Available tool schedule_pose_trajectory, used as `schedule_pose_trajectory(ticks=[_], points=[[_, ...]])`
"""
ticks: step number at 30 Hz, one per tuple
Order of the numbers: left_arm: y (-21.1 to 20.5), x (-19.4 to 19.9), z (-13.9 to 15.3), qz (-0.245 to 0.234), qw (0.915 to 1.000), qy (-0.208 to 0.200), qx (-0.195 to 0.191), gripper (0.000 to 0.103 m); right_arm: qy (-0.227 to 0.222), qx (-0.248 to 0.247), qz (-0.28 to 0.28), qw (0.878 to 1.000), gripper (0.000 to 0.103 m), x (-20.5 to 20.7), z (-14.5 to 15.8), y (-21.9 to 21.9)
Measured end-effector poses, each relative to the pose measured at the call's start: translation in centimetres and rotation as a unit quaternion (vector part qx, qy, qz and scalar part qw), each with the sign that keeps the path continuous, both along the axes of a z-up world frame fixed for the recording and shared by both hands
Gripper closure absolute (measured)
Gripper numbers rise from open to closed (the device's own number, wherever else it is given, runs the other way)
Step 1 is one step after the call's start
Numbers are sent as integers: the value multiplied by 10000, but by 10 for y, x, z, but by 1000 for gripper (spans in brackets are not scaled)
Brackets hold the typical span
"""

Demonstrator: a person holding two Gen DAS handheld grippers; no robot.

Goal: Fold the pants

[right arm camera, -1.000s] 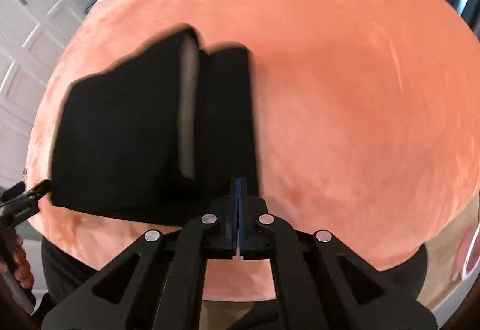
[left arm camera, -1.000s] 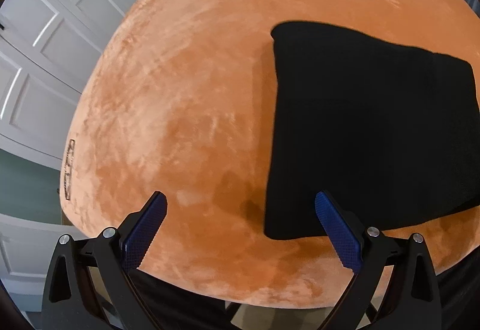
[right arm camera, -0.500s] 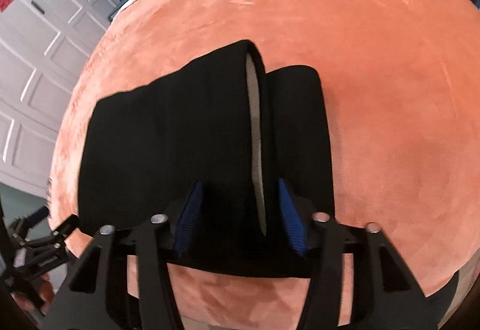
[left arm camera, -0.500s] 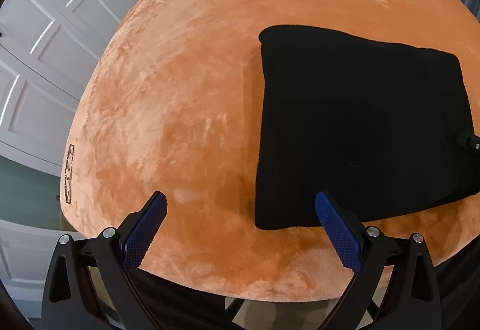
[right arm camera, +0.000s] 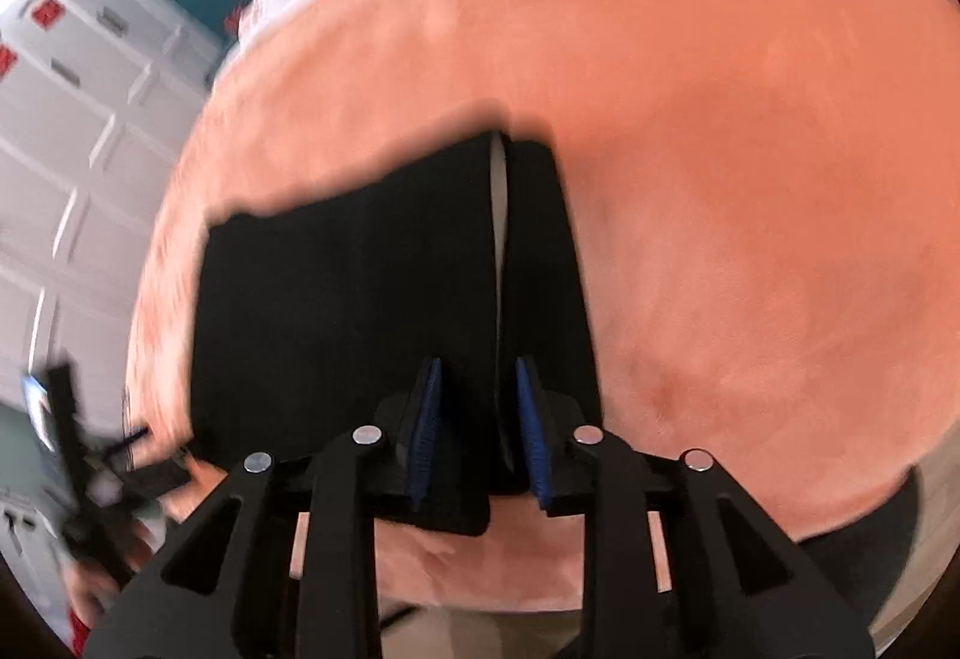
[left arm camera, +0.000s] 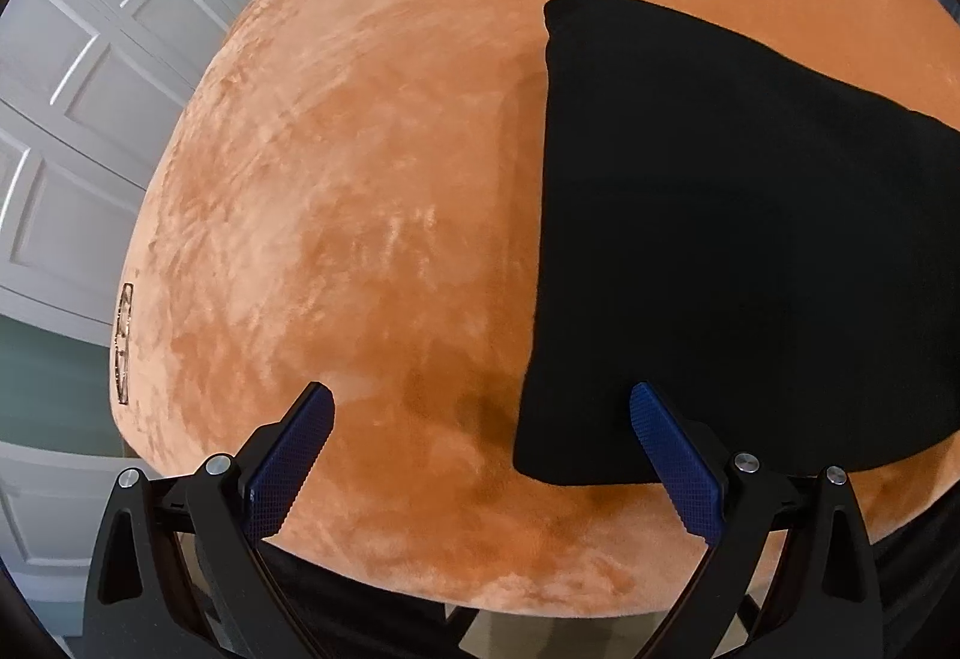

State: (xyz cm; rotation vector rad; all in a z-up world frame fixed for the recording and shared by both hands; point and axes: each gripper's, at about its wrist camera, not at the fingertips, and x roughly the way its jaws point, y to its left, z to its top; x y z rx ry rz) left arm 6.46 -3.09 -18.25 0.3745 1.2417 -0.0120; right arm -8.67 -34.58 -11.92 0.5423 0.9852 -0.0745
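On the orange blanket (left arm camera: pixel 372 191), folded black pants (left arm camera: pixel 738 251); left jaws wide, right jaws narrow, perhaps gripping; label (left arm camera: pixel 123 344) unreadable.

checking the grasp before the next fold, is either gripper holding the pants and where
Nothing is held. The left gripper is wide open over the orange blanket, beside the folded black pants. The right gripper is open, its fingers astride the pants' near edge, not clamped.

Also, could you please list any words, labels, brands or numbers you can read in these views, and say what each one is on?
No text is legible.
Tag on the orange blanket's edge: print too small to read.
Red labels on the white cabinets: too blurred to read.
Black pants: no visible markings.
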Motion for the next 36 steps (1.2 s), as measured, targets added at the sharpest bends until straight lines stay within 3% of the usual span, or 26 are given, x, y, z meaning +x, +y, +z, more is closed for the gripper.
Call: schedule_pose_trajectory(ticks=[3, 5, 8, 10, 14, 20, 22, 24, 26, 28, 29, 30, 31, 33, 35, 36], points=[[1, 3, -2, 94, 9999, 68, -124, 5, -100, -84, 512, 9986, 78, 25, 15, 19], [0, 4, -2, 81, 9999, 70, -126, 5, 2, -287, 698, 9971, 79, 42, 2, 27], [1, 3, -1, 39, 9999, 63, -152, 5, 918, -415, 722, 9923, 82, 76, -55, 23], [2, 2, -1, 30, 9998, 79, -155, 5, 697, -310, 510, 9958, 77, 78, -37, 25], [4, 3, -3, 39, 9997, 102, -241, 5, 315, -369, 808, 9955, 77, 92, -9, 48], [6, 5, -3, 68, 9992, 178, -356, 5, 362, -41, 1515, 9878, 77, 142, -24, 113], [7, 5, -5, 84, 9990, 193, -391, 5, 371, -135, 1914, 9807, 77, 167, -30, 147], [7, 6, -8, 99, 9990, 204, -382, 5, 706, -513, 2132, 9731, 74, 198, -55, 175], [6, 9, -9, 96, 9992, 187, -342, 5, 836, -244, 2081, 9742, 72, 214, -66, 171], [10, 12, -1, 19, 9978, 236, -623, 5, 695, 178, 1754, 9819, 71, 205, -40, 147], [15, 12, 6, 48, 9961, 190, -864, 5, 425, 180, 1563, 9866, 58, 189, -20, 128], [25, 14, 15, 126, 9906, 164, -1352, 5, 231, 62, 1387, 9900, 43, 171, -7, 112], [31, 17, 18, 161, 9856, 223, -1670, 5, 62, -144, 1157, 9932, 9, 150, 6, 92], [43, 29, 7, 308, 9702, 612, -2326, 5, -64, -775, 582, 9953, 5, 92, 19, 46], [46, 39, -17, 456, 9630, 1004, -2459, 5, 329, -942, 288, 9946, 5, 61, 7, 19], [45, 42, -27, 476, 9594, 1149, -2530, 5, 557, -801, 130, 9951, 5, 44, -6, 5]])
